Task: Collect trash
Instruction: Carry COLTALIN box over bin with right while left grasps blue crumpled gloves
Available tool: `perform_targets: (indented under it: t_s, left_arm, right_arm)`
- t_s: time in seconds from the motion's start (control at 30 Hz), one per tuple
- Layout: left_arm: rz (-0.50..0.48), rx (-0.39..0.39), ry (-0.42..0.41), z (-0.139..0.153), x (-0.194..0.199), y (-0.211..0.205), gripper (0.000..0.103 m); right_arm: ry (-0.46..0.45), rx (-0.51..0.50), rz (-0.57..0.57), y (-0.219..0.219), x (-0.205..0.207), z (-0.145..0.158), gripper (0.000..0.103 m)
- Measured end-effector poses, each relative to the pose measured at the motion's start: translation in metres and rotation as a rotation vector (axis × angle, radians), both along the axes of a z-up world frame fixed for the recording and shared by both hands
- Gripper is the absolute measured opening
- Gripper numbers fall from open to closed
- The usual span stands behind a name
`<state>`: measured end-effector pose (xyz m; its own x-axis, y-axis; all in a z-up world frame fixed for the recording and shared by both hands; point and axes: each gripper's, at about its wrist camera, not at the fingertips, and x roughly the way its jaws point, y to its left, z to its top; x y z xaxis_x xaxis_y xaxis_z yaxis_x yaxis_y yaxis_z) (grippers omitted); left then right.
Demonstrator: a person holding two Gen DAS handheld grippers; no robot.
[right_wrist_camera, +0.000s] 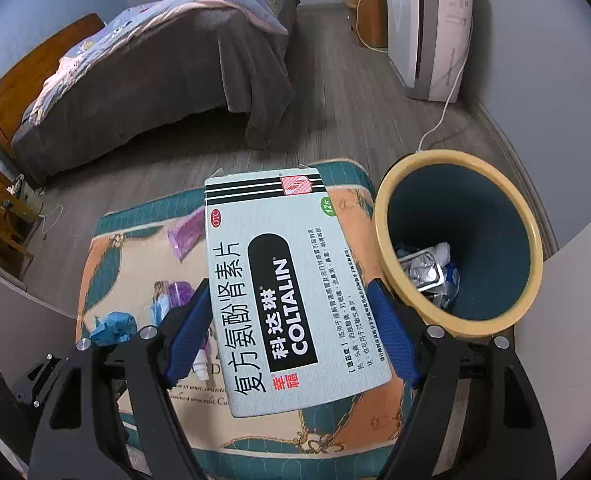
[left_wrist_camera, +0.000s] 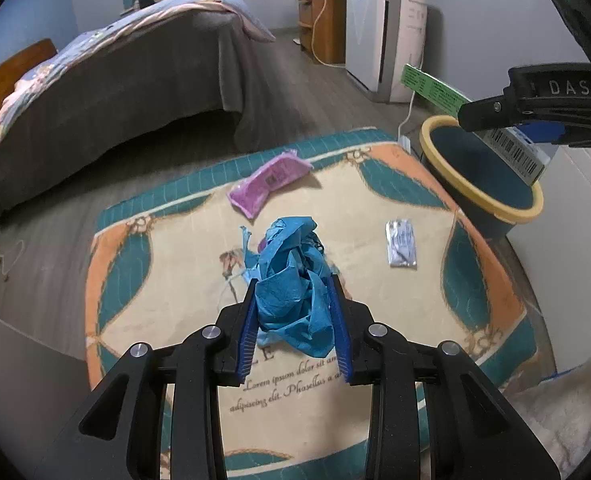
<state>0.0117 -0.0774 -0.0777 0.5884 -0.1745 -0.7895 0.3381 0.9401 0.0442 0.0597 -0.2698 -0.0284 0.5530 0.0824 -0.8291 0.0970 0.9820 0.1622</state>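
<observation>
both grippers carry trash over the patterned rug [left_wrist_camera: 143, 280]
left gripper [left_wrist_camera: 295, 300] pinches a crumpled blue paper wad [left_wrist_camera: 293, 280]; right gripper [right_wrist_camera: 291, 320] clamps a white cardboard medicine box [right_wrist_camera: 283, 288] near the yellow-rimmed teal bin [right_wrist_camera: 531, 240].

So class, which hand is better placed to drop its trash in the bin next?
Right. The right gripper holds the medicine box beside the bin. The left gripper holds blue paper over the mat's middle, farther away.

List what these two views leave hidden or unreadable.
- Right wrist view: the medicine box covers the mat behind it, half hiding a purple wrapper and a small bottle.
- Bin: only the top layer of its trash shows.
- Left wrist view: the blue crumpled paper hides the mat's picture; the silver sachet print is too small to read.
</observation>
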Motion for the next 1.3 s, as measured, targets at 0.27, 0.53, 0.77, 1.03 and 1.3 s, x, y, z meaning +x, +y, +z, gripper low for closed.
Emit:
perform_targets:
  t_s: [0.27, 0.53, 0.77, 1.03, 1.3]
  left_arm:
    - [-0.052, -0.031, -0.047, 0.015, 0.002, -0.006, 0.034]
    - [-0.088, -0.032, -0.073, 0.025, 0.008, -0.016, 0.034]
    - [-0.110, -0.028, -0.068, 0.028, 0.016, -0.024, 0.034]
    - [-0.149, -0.013, -0.052, 0.027, 0.026, -0.043, 0.034]
    - [-0.199, 0.011, -0.020, 0.019, 0.043, -0.080, 0.034]
  right_arm:
    - [-0.026, 0.020, 0.024, -0.003, 0.004, 0.009, 0.075]
    - [-0.064, -0.020, 0.035, -0.016, 0.014, 0.020, 0.075]
    - [-0.061, -0.043, -0.032, -0.052, 0.031, 0.018, 0.076]
    - [-0.001, -0.025, -0.125, -0.097, 0.047, -0.006, 0.076]
    - [-0.002, -0.014, -0.125, -0.118, 0.050, -0.009, 0.076]
